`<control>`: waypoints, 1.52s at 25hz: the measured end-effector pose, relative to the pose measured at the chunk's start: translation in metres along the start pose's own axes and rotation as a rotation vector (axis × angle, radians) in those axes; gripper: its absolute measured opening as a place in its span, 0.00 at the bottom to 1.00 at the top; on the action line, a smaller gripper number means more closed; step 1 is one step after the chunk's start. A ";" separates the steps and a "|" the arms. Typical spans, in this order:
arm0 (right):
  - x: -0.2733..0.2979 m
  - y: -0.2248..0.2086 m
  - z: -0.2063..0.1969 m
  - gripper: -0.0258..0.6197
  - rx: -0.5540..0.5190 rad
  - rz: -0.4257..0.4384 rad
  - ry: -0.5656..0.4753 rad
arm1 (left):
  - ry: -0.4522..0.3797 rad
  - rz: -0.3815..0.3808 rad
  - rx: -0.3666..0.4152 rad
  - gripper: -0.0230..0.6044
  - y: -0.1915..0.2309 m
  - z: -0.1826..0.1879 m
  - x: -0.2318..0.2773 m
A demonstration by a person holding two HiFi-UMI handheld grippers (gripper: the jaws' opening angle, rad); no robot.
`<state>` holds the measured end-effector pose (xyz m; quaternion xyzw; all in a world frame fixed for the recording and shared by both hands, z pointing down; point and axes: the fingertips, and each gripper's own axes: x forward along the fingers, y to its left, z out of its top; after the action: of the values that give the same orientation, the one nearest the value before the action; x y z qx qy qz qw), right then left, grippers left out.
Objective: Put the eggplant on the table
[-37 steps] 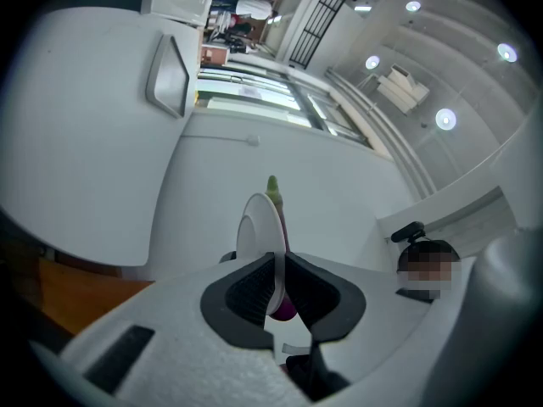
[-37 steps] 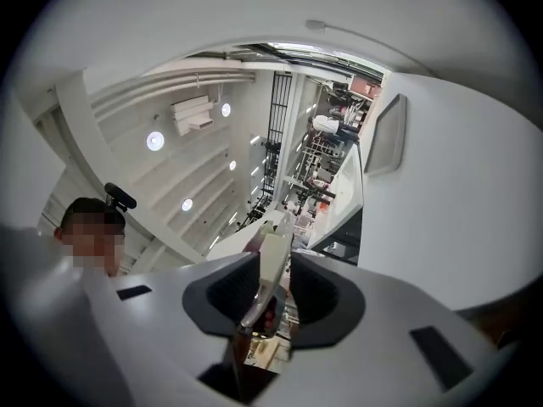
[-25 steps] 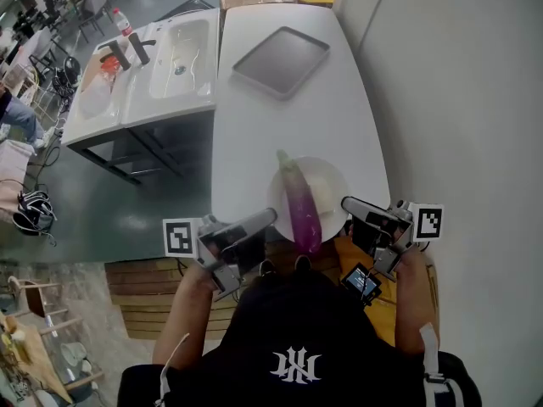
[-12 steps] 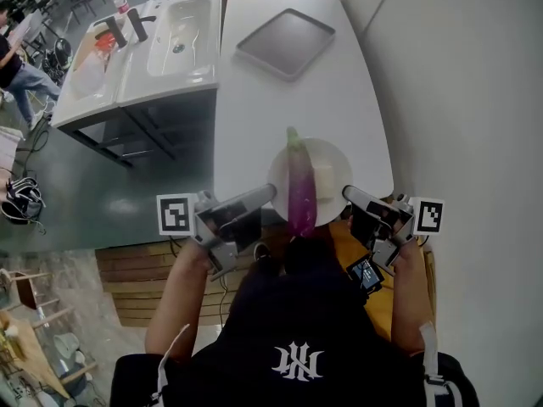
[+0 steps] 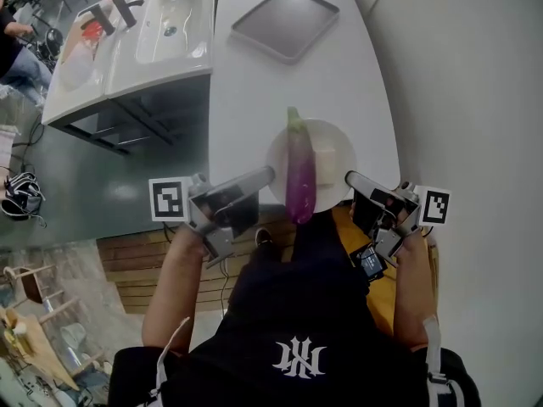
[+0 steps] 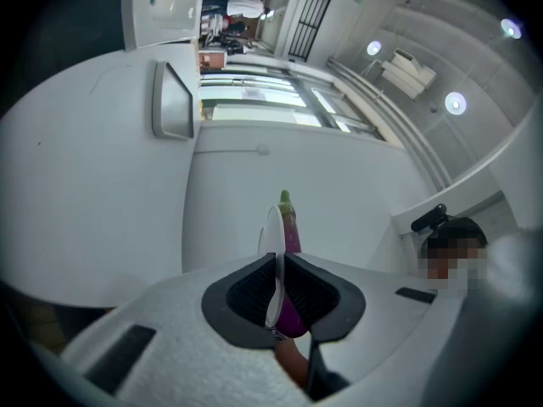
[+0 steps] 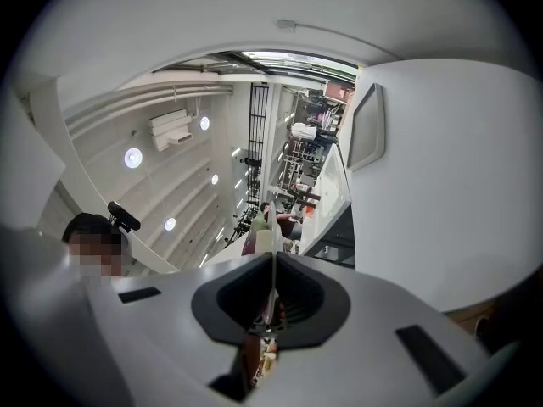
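Observation:
A long purple eggplant [image 5: 299, 176] with a green stem lies across a white plate [image 5: 333, 153], held over the near end of the white table [image 5: 254, 83]. My left gripper [image 5: 270, 175] is shut on the plate's left rim, and my right gripper [image 5: 349, 179] is shut on its right rim. In the left gripper view the rim [image 6: 272, 237] runs edge-on between the jaws of the left gripper [image 6: 276, 265], with the eggplant [image 6: 291, 227] just behind it. The right gripper view shows the right gripper [image 7: 272, 282] with the thin rim [image 7: 273, 246] pinched between its pads.
A grey tray [image 5: 286, 22] lies at the table's far end. A white sink unit [image 5: 161, 32] with bottles stands left of the table, across a gap of dark floor. A white wall [image 5: 458, 83] runs along the right. A wooden pallet [image 5: 136, 265] lies below the left arm.
Both grippers and the plate with the eggplant have sunk a little and shifted slightly over the table's near end. The grips on the rim look the same.

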<state>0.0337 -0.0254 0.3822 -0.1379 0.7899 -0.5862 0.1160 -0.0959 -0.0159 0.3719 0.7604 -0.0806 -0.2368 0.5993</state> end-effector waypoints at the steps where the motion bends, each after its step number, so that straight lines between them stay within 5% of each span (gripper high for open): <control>1: 0.003 -0.003 0.007 0.06 0.004 0.002 0.001 | -0.002 0.004 -0.002 0.07 0.003 0.007 0.003; 13: 0.023 -0.064 0.100 0.06 0.062 -0.012 0.013 | -0.023 0.073 -0.047 0.07 0.065 0.086 0.055; 24: 0.022 -0.163 0.160 0.06 0.126 -0.142 0.038 | 0.045 0.231 -0.104 0.07 0.169 0.130 0.095; 38: 0.006 -0.258 0.172 0.06 0.167 -0.272 0.087 | 0.247 0.568 0.082 0.07 0.270 0.131 0.109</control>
<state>0.1086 -0.2518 0.5799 -0.2082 0.7166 -0.6656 0.0122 -0.0170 -0.2473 0.5773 0.7539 -0.2260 0.0377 0.6157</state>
